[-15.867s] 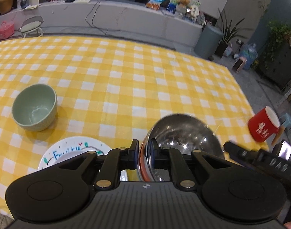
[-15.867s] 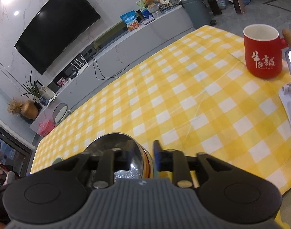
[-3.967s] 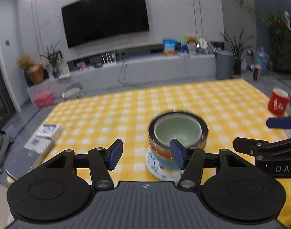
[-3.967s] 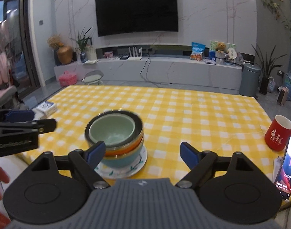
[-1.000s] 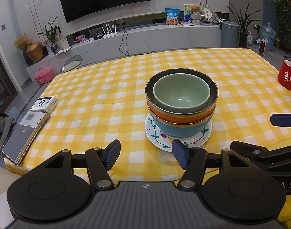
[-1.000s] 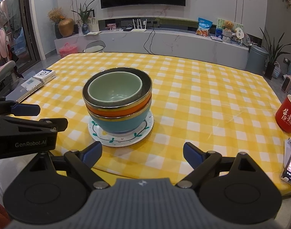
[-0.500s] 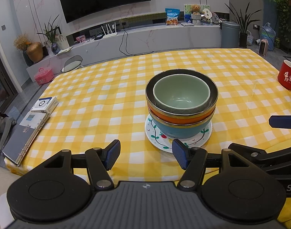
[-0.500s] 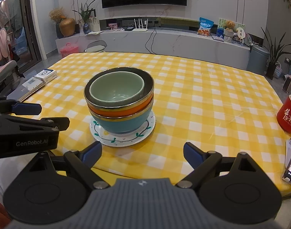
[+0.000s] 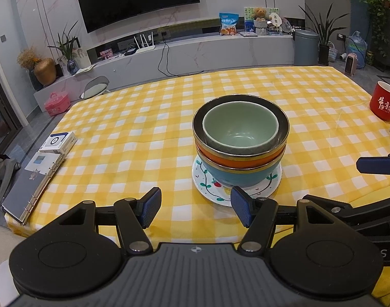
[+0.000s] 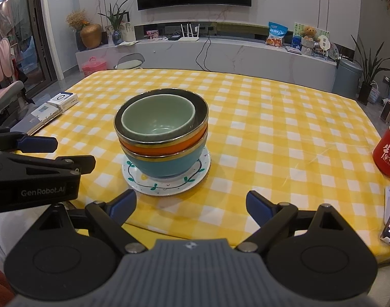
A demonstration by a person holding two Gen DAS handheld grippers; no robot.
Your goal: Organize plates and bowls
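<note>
Nested to save room near the bench (image 9: 123, 133) centre: one green bowl (image 9: 239, 128) inside one orange bowl (image 9: 241, 157) inside one blue bowl (image 9: 239, 176), all on one plate (image 9: 207, 188). Both sets of fingers apart and empty, left gripper (image 9: 196, 206) and right gripper (image 10: 191, 204) off the near edge. Probably finished.

A white plate (image 9: 271, 186) with painted green vines and small red marks lies flat at the middle of the view. On it stands an upright nested stack: a blue bowl (image 9: 239, 176) at the bottom, an orange bowl (image 9: 235, 160) with a metallic rim inside it, and a smaller pale green bowl (image 9: 239, 128) on top, shifted toward 12 o'clock.
</note>
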